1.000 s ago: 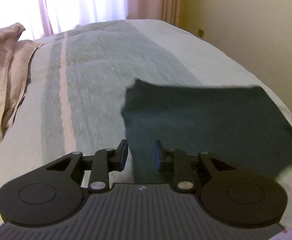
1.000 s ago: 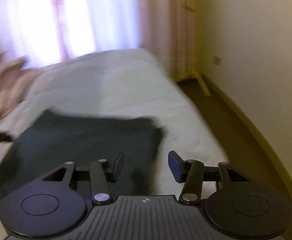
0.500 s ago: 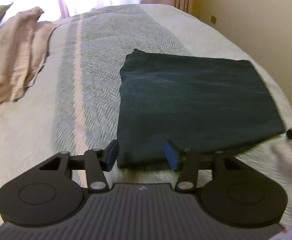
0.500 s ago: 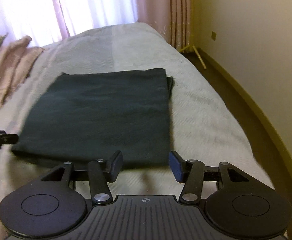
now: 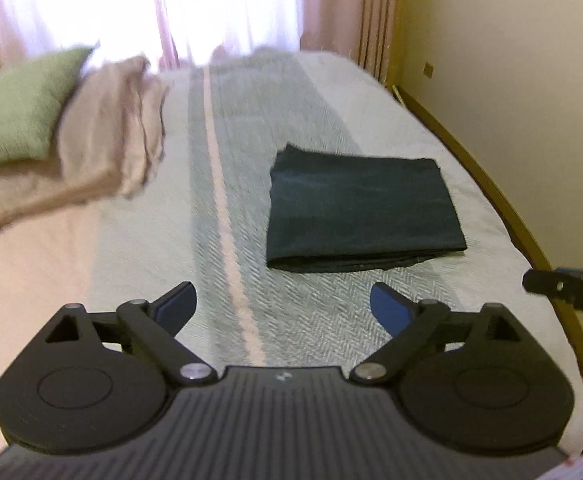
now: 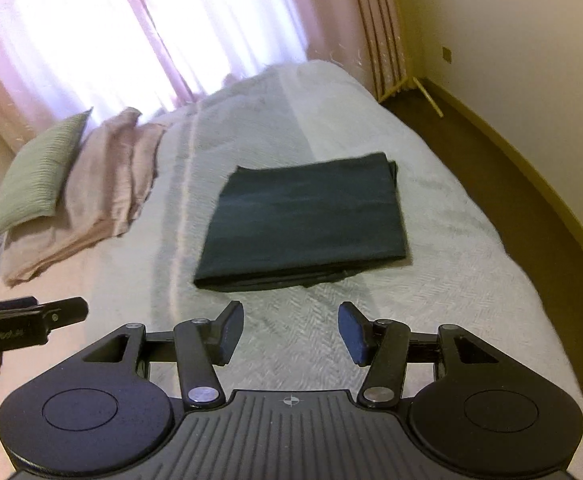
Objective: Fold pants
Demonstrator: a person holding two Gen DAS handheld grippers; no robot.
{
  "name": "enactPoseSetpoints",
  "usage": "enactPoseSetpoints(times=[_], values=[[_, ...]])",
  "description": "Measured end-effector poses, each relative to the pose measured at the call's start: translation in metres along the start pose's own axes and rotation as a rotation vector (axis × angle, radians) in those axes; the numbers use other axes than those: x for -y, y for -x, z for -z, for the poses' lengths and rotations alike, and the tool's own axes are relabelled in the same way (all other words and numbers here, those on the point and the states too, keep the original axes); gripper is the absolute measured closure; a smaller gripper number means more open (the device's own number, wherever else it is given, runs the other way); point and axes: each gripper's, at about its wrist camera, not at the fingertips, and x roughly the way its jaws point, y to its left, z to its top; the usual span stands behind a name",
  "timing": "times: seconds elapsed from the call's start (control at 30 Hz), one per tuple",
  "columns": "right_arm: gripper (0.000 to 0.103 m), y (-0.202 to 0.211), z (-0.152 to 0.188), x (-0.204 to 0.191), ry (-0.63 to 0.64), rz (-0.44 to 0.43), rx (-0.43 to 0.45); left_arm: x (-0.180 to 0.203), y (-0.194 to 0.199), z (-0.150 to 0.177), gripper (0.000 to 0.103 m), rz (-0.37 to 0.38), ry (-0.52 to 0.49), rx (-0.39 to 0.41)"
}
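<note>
Pants (image 5: 361,210): one folded pile; pillows (image 6: 39,172), perhaps two.

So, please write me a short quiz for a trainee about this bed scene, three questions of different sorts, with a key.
1. True or false: the dark green folded pants lie flat on the bed.
2. What lies between the left tool's fingers: (a) the pants, (b) nothing, (c) a sock?
3. Fill in: the green pillow leans on the ____ pillows.

Key: 1 true; 2 b; 3 pink.
</note>
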Motion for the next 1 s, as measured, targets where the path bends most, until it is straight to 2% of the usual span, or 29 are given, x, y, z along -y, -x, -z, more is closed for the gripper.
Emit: enactPoseSetpoints(times=[0.2, 0.37, 0.63, 1.0], values=[[0.052, 0.053, 0.01, -0.032, 0.027, 0.057, 0.008, 0.001, 0.065, 0.005, 0.01, 0.063, -0.032, 0.021], [0.052, 0.092, 0.028, -0.056, 0.017, 0.06, -0.001, -0.01, 0.103, 0.014, 0.01, 0.1, -0.006, 0.012], [0.052, 0.142, 0.056, -0.092, 0.019, 0.012, 0.016, -0.024, 0.14, 0.037, 0.01, 0.092, -0.022, 0.012], [0.052, 0.158, 0.083, -0.117, 0.061, 0.004, 0.006, -0.028, 0.165, 0.06, 0.01, 0.091, -0.027, 0.02]])
